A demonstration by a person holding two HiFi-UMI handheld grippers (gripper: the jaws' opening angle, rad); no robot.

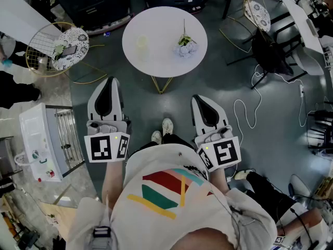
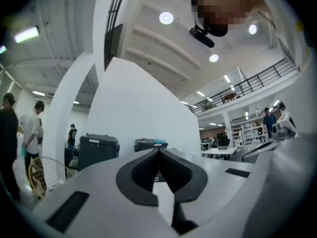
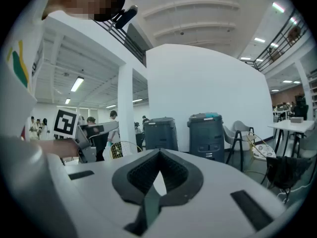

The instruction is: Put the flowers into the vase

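Flowers point(image 1: 184, 44) lie on the round white table point(image 1: 160, 62), beside what looks like a pale vase point(image 1: 141, 41), so every step is yet to do. You hold your left gripper point(image 1: 110, 83) and right gripper point(image 1: 200, 100) well short of that table, roughly level, jaws closed together on nothing.

Pale vase point(image 1: 141, 42) faint against white table point(image 1: 156, 61), flowers point(image 1: 186, 45) too small for detail, person's shirt point(image 1: 156, 165) cut by bottom edge
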